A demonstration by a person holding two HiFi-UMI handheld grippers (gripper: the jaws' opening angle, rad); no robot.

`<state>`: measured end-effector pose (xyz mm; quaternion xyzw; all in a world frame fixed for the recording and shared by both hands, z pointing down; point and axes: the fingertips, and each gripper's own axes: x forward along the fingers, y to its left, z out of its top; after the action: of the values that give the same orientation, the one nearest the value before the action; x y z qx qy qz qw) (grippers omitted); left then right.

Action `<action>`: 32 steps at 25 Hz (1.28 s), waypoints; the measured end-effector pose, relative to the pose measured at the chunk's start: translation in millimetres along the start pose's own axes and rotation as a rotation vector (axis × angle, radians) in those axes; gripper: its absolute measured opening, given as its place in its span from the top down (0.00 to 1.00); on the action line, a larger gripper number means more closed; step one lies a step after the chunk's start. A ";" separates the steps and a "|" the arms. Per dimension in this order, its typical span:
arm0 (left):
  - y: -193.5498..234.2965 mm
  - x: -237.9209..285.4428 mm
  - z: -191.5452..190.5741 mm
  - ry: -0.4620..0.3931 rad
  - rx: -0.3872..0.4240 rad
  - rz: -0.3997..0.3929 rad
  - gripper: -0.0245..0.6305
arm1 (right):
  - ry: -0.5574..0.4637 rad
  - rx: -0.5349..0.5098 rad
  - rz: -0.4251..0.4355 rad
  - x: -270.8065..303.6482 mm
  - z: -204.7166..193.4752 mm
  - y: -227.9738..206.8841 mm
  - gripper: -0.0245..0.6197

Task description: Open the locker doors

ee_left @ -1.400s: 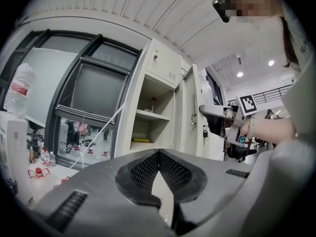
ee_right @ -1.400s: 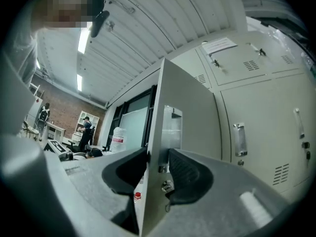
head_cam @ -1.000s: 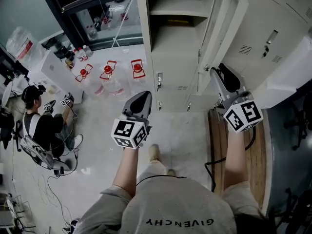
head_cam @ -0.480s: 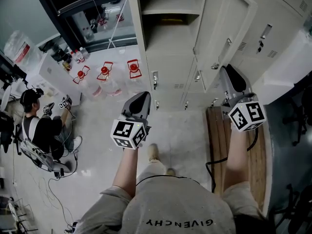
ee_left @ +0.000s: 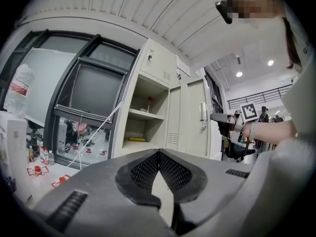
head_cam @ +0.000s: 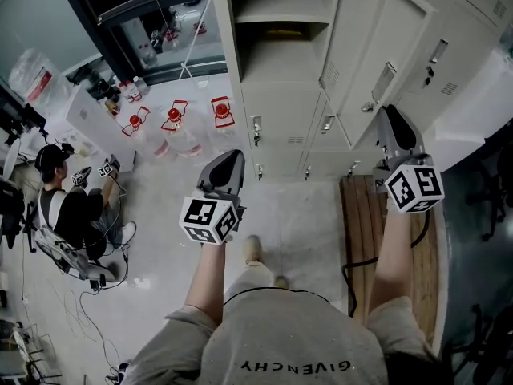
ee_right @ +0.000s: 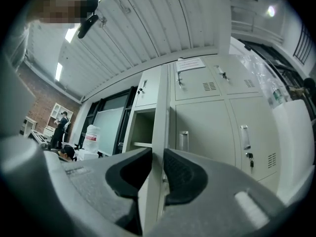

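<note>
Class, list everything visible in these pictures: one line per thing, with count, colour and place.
metal lockers: one bank, beige, ahead.
open locker door: one, beige, swung out from the bank.
clear water jugs with red caps: three, floor left of lockers.
wooden board: one, brown, floor at right.
seated person in black: one, far left.
left claw: one, grey, shut, empty, mid-frame.
right claw: one, grey, jaws just been closing, clamped on the door's edge.

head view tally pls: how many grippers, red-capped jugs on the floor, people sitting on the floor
grippers: 2 (left gripper, right gripper)
red-capped jugs: 3
seated person: 1
total: 6
</note>
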<state>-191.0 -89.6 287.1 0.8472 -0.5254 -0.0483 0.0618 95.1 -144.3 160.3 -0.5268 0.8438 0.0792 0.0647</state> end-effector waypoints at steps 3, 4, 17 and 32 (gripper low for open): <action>0.8 0.1 -1.5 0.002 -0.003 0.002 0.96 | 0.003 -0.004 -0.037 -2.6 -0.5 -11.2 0.84; 0.9 0.7 -2.1 0.003 -0.004 0.001 0.96 | 0.004 -0.006 -0.049 -3.2 -0.9 -15.0 0.85; 15.1 15.7 -14.5 0.033 -0.014 -0.012 0.96 | -0.111 -0.074 -0.181 -15.0 6.3 -22.2 0.84; 88.4 43.6 -71.0 0.083 -0.058 0.015 0.96 | 0.127 0.080 0.111 57.6 -159.6 103.8 0.84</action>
<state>-239.5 -163.8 370.2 0.8425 -0.5270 -0.0276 0.1084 -27.5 -182.2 312.2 -0.4803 0.8766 0.0153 0.0275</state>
